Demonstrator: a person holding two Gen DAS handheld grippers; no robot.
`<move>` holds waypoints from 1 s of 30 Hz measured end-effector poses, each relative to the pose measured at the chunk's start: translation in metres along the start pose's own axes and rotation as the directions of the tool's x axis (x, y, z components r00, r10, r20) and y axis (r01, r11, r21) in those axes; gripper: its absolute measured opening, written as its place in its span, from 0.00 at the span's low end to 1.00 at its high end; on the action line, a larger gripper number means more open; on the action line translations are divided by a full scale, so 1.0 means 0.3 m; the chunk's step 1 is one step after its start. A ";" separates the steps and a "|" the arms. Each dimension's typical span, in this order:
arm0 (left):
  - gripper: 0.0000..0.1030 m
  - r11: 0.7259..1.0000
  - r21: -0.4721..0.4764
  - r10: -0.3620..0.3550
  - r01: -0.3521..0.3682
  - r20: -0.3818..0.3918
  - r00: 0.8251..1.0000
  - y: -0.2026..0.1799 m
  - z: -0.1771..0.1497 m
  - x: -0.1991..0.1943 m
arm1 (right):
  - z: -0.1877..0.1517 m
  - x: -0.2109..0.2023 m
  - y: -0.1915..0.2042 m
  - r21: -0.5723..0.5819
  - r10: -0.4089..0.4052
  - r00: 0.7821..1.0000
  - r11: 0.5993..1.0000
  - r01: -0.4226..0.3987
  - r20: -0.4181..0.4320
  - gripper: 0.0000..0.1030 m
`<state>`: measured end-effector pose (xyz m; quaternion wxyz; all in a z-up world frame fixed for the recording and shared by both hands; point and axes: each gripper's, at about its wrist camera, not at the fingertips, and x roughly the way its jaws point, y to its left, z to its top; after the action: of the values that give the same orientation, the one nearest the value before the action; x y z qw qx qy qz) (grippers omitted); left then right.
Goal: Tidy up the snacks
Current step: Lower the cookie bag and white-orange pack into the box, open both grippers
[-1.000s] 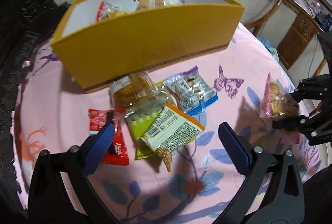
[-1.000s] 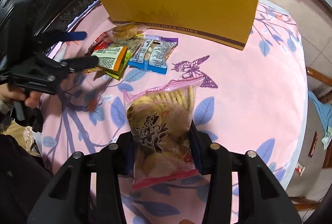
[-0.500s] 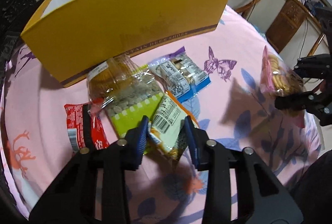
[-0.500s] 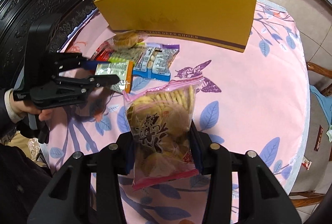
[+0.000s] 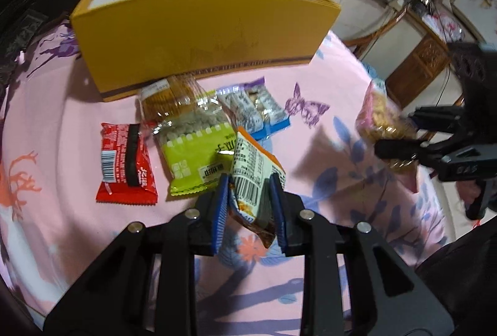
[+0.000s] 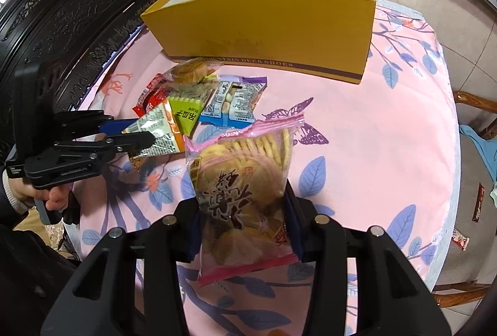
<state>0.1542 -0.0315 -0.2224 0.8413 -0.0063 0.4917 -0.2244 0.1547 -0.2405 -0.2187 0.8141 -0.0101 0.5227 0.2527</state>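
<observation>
My left gripper (image 5: 250, 180) has its jaws closing, with the blue pads pressed on a white and orange snack packet (image 5: 253, 168) raised off the pile; the same grip shows in the right wrist view (image 6: 136, 134). My right gripper (image 6: 242, 199) is shut on a pink-edged bag of round biscuits (image 6: 245, 168), held above the table. A red packet (image 5: 124, 158), a green packet (image 5: 192, 158), a blue packet (image 5: 257, 112) and a clear biscuit bag (image 5: 167, 96) lie in front of the open yellow box (image 5: 202, 37), which holds a few snacks.
A pink flowered cloth (image 6: 372, 134) covers the round table, whose edge curves down the right. Dark carved furniture (image 6: 62, 9) stands behind the table on the left. A wooden chair (image 6: 475, 106) sits off the right edge. A person's hand (image 6: 52, 199) holds the left gripper.
The left gripper's jaws went from wide open to closed on the white and orange packet and raised it off the pile. The right gripper and its biscuit bag stayed put.
</observation>
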 end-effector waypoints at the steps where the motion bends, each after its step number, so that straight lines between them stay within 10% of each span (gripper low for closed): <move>1: 0.25 1.000 -0.004 0.000 0.000 0.012 1.000 -0.002 0.003 -0.020 | 0.003 -0.005 0.003 0.001 0.002 1.000 1.000 -0.002 0.004 0.44; 14: 0.25 1.000 -0.020 0.013 -0.008 0.230 0.973 -0.009 0.144 -0.292 | 0.123 -0.131 0.061 -0.037 0.025 0.992 0.999 -0.021 0.121 0.44; 25: 0.25 0.996 -0.033 0.092 -0.086 0.441 0.893 0.002 0.571 -0.443 | 0.496 -0.335 0.046 -0.016 -0.021 0.915 0.999 0.030 0.403 0.44; 30: 0.25 0.990 -0.064 0.142 -0.127 0.431 0.891 -0.001 0.716 -0.393 | 0.635 -0.341 0.011 0.004 -0.051 0.892 0.998 0.055 0.449 0.44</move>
<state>0.2835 -0.0316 -0.0142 0.9429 -0.0362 0.2949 -0.1503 0.2812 -0.2252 -0.0439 0.9193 0.0308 0.3190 0.2283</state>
